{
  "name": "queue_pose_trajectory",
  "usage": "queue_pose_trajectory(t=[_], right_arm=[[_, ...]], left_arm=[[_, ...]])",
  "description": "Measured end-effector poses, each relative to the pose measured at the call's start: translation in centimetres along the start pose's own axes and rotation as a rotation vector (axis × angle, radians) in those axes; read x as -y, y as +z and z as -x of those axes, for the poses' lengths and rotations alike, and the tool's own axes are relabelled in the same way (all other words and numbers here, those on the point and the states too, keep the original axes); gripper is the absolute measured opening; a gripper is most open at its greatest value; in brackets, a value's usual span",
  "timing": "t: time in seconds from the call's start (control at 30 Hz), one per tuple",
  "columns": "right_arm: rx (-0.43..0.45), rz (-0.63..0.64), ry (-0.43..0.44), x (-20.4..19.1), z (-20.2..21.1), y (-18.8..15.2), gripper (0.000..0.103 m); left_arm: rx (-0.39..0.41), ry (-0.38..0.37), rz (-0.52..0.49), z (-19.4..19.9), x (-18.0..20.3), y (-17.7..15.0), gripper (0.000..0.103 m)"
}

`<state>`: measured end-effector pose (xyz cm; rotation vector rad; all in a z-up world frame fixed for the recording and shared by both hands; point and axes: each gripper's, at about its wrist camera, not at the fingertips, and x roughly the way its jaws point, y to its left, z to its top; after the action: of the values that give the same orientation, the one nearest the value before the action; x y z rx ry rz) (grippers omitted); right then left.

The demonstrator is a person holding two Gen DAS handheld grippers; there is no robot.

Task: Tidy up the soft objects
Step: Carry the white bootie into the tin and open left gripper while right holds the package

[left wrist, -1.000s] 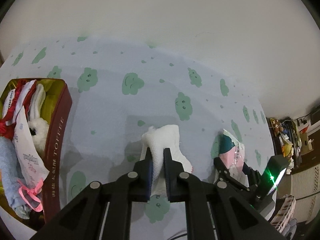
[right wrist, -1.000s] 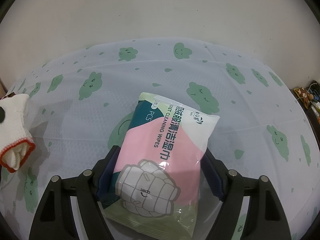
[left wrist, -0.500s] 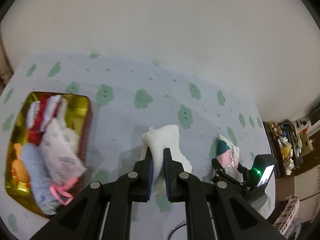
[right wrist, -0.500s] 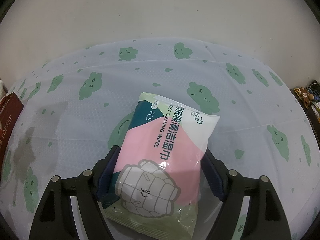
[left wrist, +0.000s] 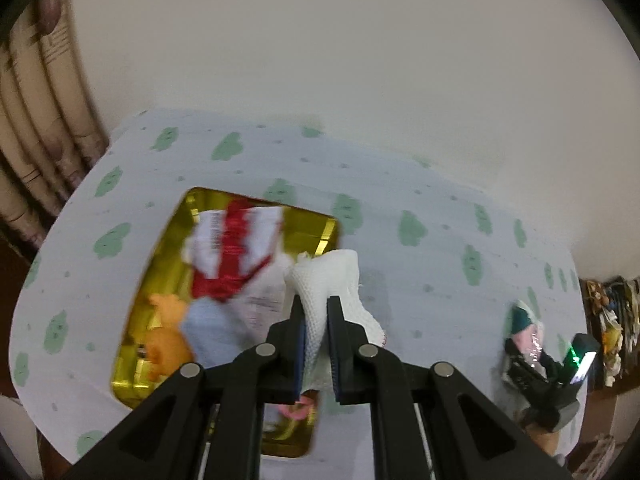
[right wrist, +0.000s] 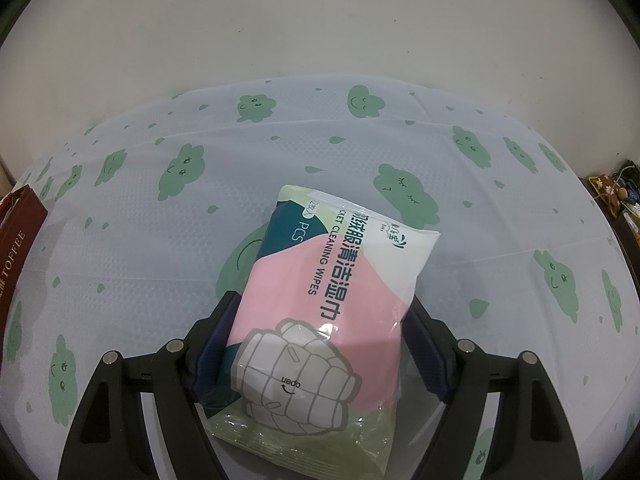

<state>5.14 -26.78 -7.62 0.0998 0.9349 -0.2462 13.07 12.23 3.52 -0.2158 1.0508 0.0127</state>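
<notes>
My left gripper (left wrist: pixel 315 312) is shut on a white knitted sock (left wrist: pixel 330 280) and holds it high above the table, over the right edge of a gold tin (left wrist: pixel 172 240). The tin holds a red and white cloth (left wrist: pixel 234 244), an orange plush (left wrist: pixel 168 332), a light blue cloth (left wrist: pixel 212 332) and a printed pouch. My right gripper (right wrist: pixel 320 316) sits low on the table with its jaws on both sides of a pink and green wet wipes pack (right wrist: pixel 328 304), which also shows in the left wrist view (left wrist: pixel 524 328).
The table has a white cloth with green cloud prints (right wrist: pixel 180 168). The tin's brown side wall (right wrist: pixel 18 248) shows at the far left of the right wrist view. A plain wall stands behind the table. A curtain (left wrist: pixel 36 120) hangs at the left, and clutter (left wrist: pixel 608 320) lies off the right edge.
My left gripper has risen and moved left with the sock, so the tin now lies under it. The right gripper and the wipes pack have not moved.
</notes>
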Motion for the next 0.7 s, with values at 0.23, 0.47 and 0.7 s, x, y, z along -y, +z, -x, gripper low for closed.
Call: queue_pose_trajectory(t=[0.23,0.47,0.7], right_arm=[[0.0,0.0,0.0,-0.1,0.0,-0.1,0.077],[0.0,0.0,0.0,-0.1,0.0,-0.1,0.077],[0.0,-0.001,0.001,0.0,0.0,0.0,0.076]], left_arm=[[-0.018,0.035,0.055,-1.6,-4.2,0.4,0.01],[-0.031,0.042,0.079,-3.7,-5.9,0.3,0.01],[-0.02,0.024,0.084,-3.6,-6.5,0.0,0.022]])
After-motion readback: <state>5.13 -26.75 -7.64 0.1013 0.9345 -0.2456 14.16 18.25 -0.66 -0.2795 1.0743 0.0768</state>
